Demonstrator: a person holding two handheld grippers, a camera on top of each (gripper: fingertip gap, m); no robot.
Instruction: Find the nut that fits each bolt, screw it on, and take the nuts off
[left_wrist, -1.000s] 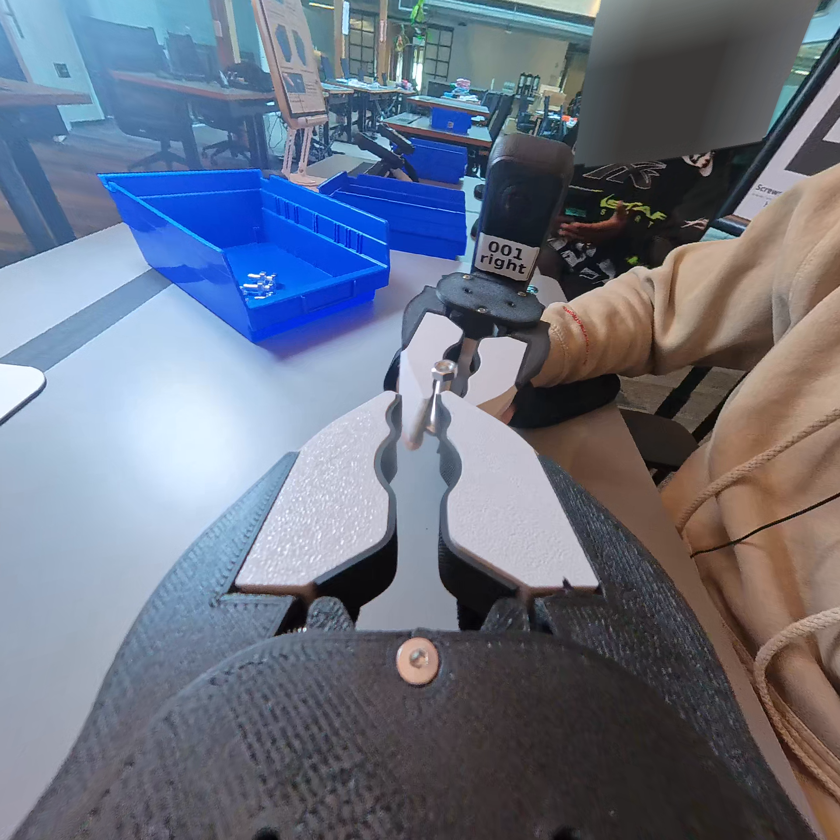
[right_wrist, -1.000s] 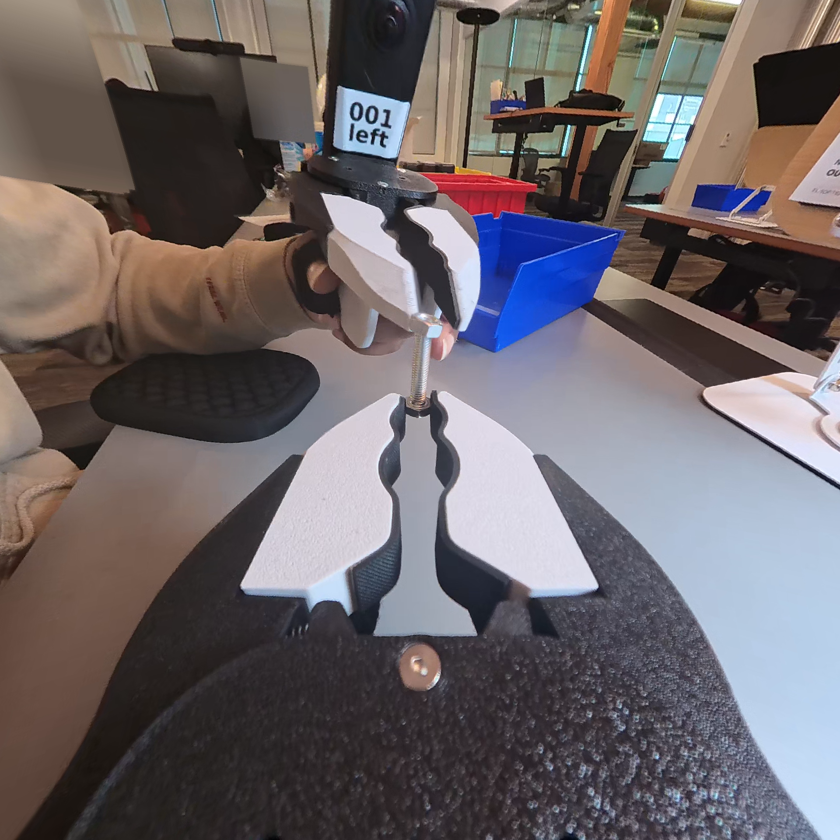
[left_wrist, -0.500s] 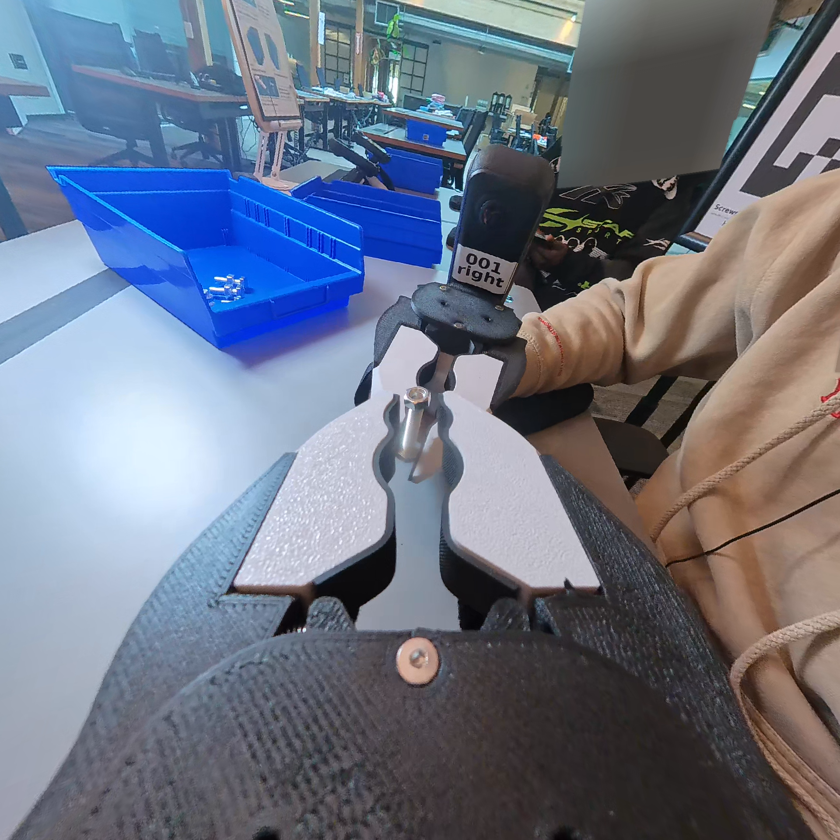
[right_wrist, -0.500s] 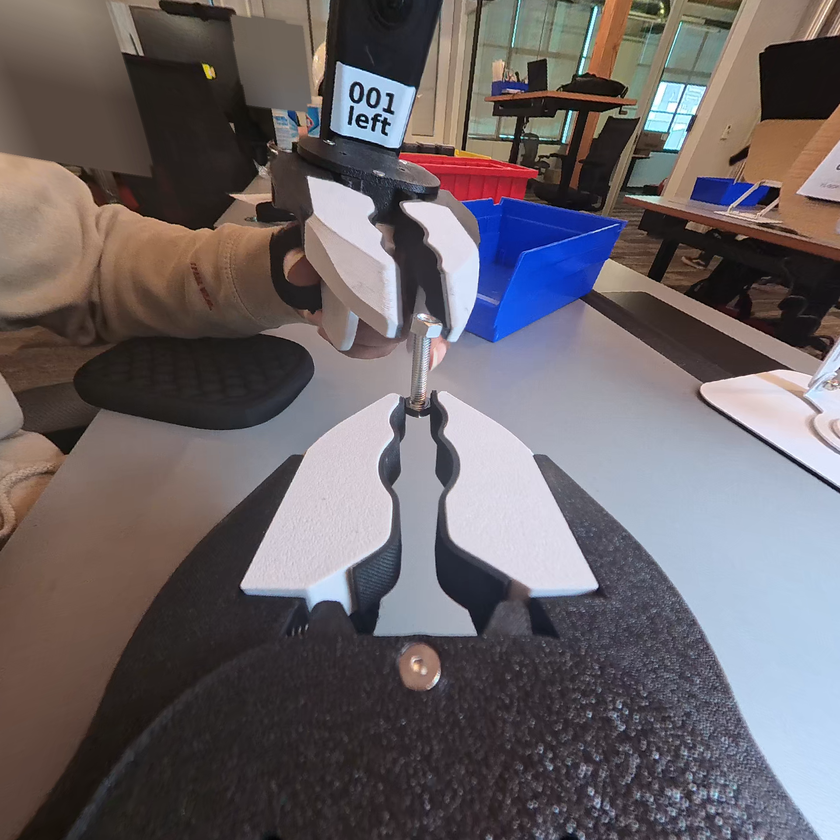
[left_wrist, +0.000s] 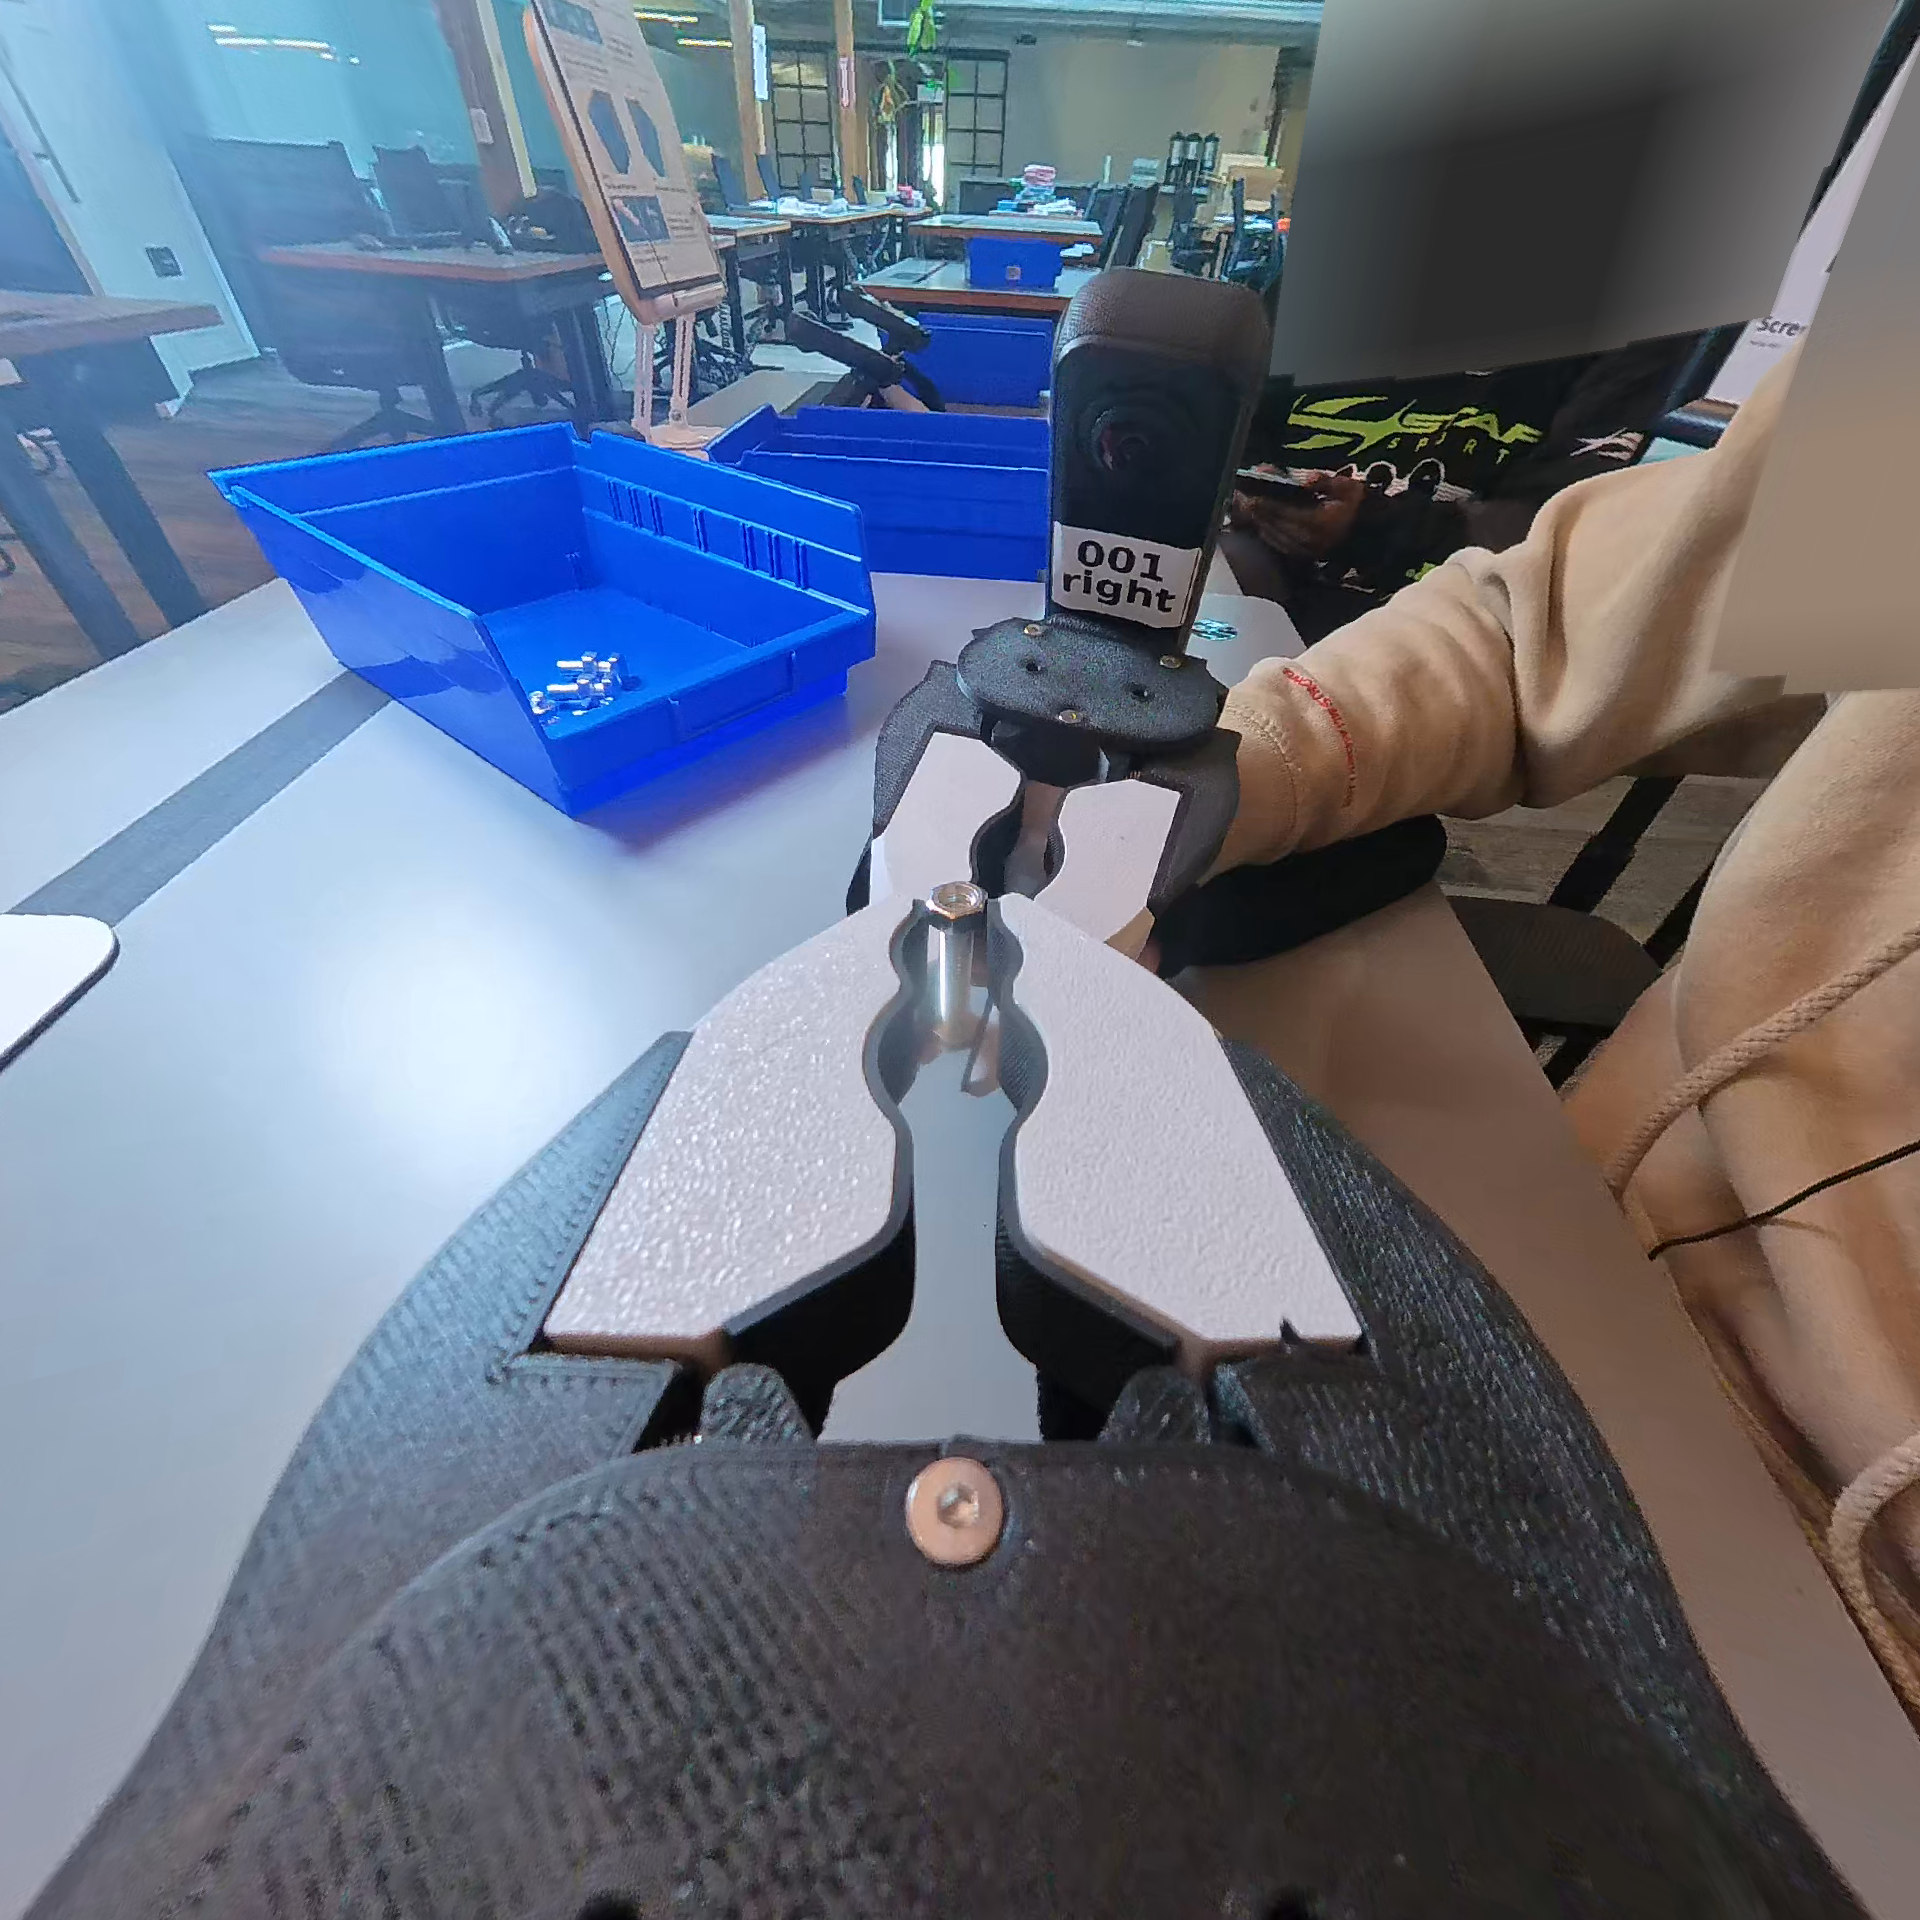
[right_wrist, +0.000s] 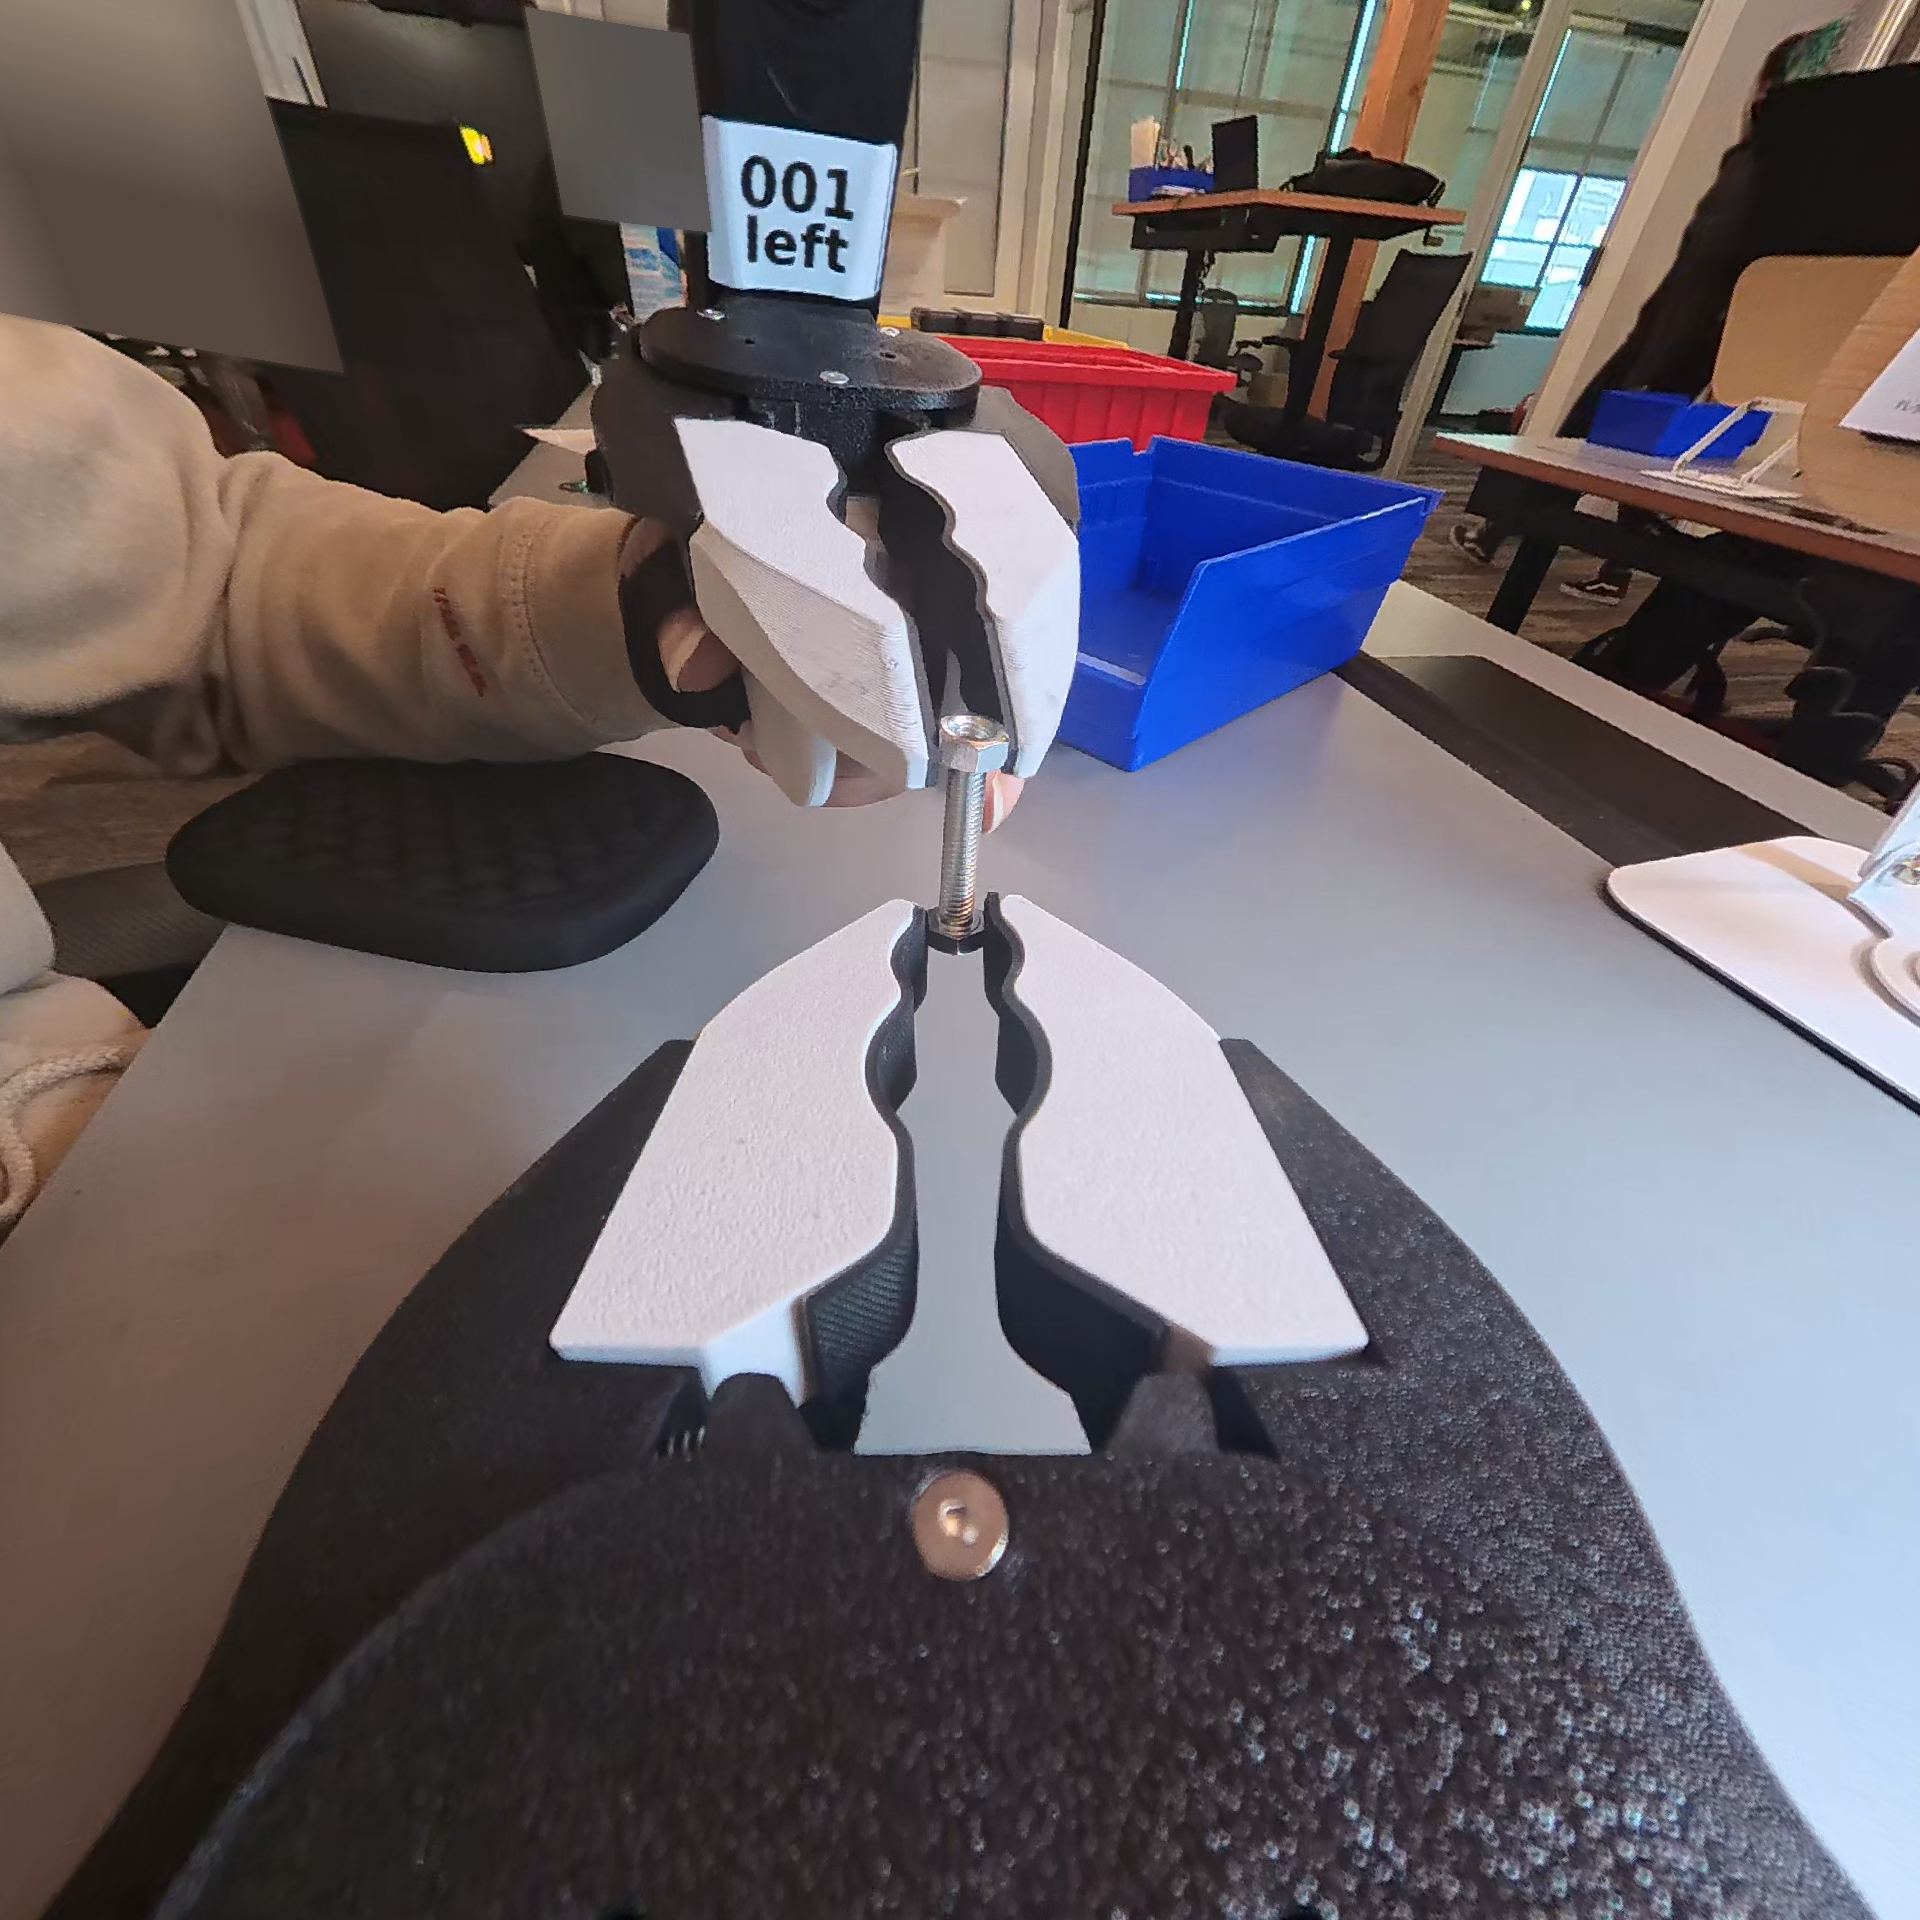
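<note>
The left gripper (right_wrist: 966, 753) pinches the bolt (right_wrist: 962, 831) by its head at its fingertips, the right gripper (right_wrist: 958, 920) clamps the nut (right_wrist: 956, 940) on the bolt's far end between its tips, and any tilt between them could cross-thread or drop the nut.

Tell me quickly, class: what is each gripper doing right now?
Left gripper: closed on the head of the bolt.
Right gripper: closed on the nut at the bolt's lower end.
</note>
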